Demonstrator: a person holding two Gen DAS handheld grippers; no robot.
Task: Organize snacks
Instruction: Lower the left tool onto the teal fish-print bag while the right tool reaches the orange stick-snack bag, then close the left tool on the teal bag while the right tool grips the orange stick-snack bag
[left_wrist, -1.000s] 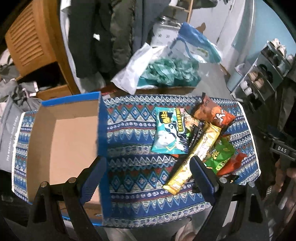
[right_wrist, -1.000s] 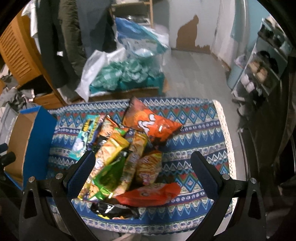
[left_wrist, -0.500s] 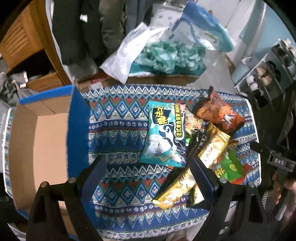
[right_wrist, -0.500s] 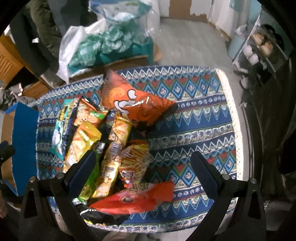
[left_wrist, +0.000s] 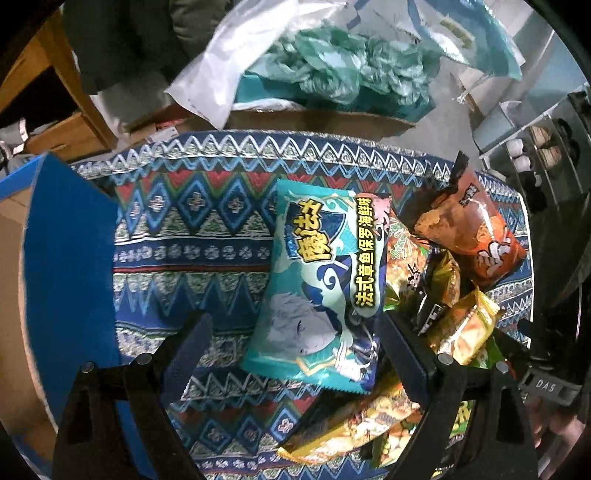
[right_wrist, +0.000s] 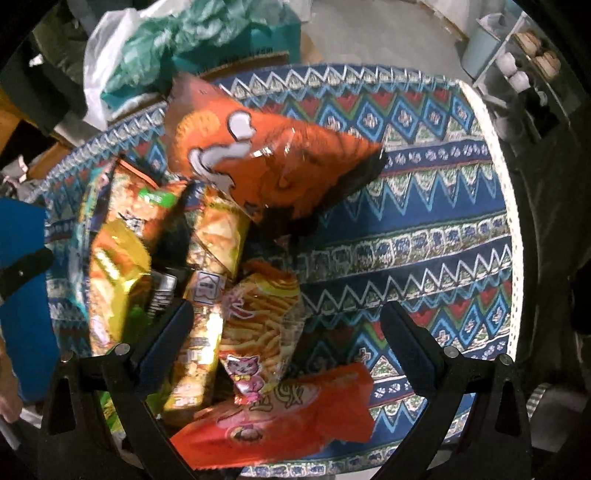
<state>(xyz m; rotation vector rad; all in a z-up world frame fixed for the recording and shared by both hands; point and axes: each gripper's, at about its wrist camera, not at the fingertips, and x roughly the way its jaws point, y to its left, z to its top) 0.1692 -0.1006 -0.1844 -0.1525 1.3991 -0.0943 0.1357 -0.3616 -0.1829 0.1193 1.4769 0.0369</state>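
A pile of snack packets lies on a patterned cloth (left_wrist: 192, 236). My left gripper (left_wrist: 295, 332) is open, its fingers on either side of the near end of a teal packet (left_wrist: 325, 280). Beside it lie an orange-brown bag (left_wrist: 472, 236) and yellow packets (left_wrist: 461, 328). A blue-walled cardboard box (left_wrist: 62, 266) stands at the left. My right gripper (right_wrist: 286, 325) is open above a packet of fries sticks (right_wrist: 258, 321), with a red packet (right_wrist: 280, 413) nearer and a big orange bag (right_wrist: 266, 162) farther.
Beyond the table's far edge are a white plastic bag (left_wrist: 229, 62), green crumpled bags (left_wrist: 340, 62) and a cardboard box. A shoe rack (left_wrist: 546, 147) stands at the right. The cloth's right part (right_wrist: 424, 221) shows its white fringe edge.
Both grippers have moved forward and down toward the snack pile. The teal packet now sits between my left fingers; the fries packet sits between my right fingers.
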